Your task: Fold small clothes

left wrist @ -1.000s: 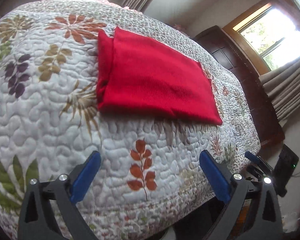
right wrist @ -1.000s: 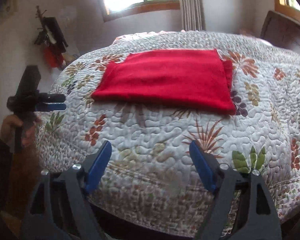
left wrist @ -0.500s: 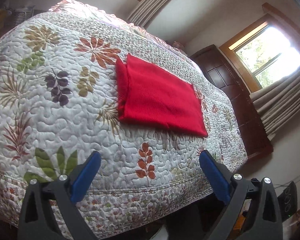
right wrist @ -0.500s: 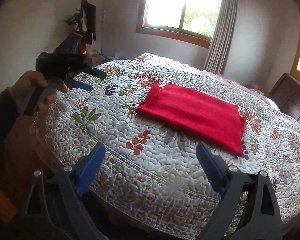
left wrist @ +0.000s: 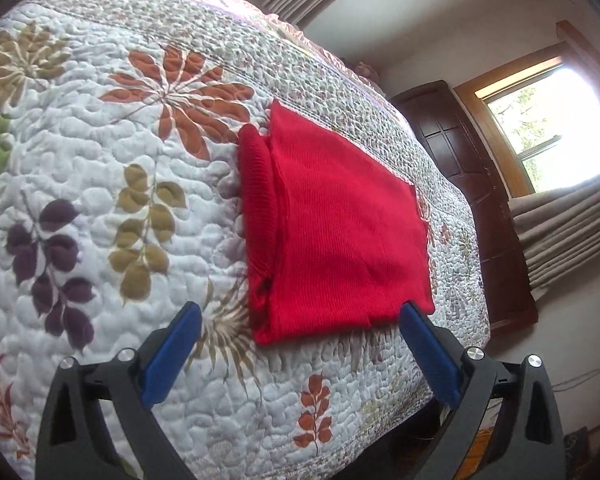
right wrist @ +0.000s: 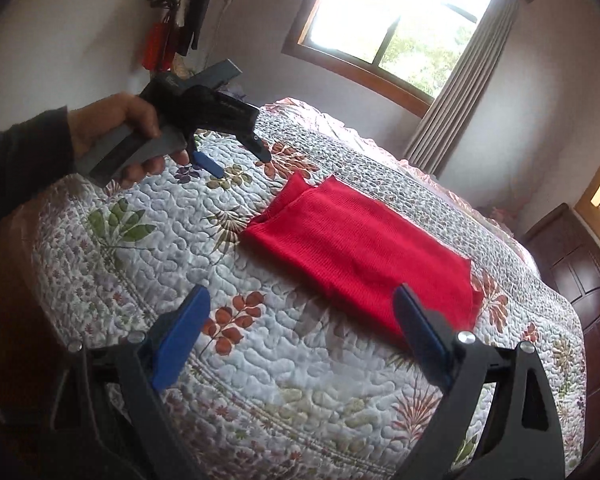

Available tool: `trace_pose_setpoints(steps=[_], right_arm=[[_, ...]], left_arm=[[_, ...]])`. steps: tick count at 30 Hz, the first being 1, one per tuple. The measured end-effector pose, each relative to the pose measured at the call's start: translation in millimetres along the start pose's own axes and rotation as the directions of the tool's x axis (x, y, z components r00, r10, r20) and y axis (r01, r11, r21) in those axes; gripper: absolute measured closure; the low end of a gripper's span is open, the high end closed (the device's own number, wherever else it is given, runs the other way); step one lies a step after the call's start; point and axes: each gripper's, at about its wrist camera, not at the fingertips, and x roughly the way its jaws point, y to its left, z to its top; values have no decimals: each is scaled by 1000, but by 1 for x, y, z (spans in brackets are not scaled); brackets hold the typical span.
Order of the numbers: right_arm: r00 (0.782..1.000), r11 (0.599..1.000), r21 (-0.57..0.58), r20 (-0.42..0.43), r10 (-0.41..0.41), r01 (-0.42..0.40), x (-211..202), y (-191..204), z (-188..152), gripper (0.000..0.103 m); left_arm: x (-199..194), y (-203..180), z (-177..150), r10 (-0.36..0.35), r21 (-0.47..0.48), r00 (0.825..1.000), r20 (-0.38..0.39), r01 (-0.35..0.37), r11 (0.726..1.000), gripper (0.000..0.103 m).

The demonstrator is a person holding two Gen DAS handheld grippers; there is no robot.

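Spreading across both views, the quilted bed (left wrist: 100,208) carries a folded red garment (left wrist: 340,240) lying flat near its front edge. The left claw (left wrist: 300,320) hovers released just before the garment's near edge, gripped by a hand (right wrist: 120,136) at far left. The right claw (right wrist: 300,304) hangs released, touching nothing.

A: Any room round the red garment (left wrist: 340,232)?
B: Bare quilt (left wrist: 100,168) lies on every side, out to the bed's edges.
A: Anything in the way?
B: Only the left gripper (right wrist: 236,156), held above the bed's left corner, apart from the cloth.
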Motion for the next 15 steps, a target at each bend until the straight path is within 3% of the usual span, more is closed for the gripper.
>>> trace_pose_setpoints(steps=[7, 12, 15], right_arm=[[999, 992, -125, -24, 26, -29, 94, 32, -6, 15], [999, 973, -228, -17, -28, 24, 154, 53, -12, 22], [997, 959, -273, -8, -82, 77, 182, 58, -12, 27]], left_arm=[[58, 32, 49, -4, -62, 999, -53, 1, 998, 4], [84, 27, 71, -54, -13, 997, -59, 54, 998, 4], [103, 20, 81, -74, 14, 992, -104, 76, 997, 4]])
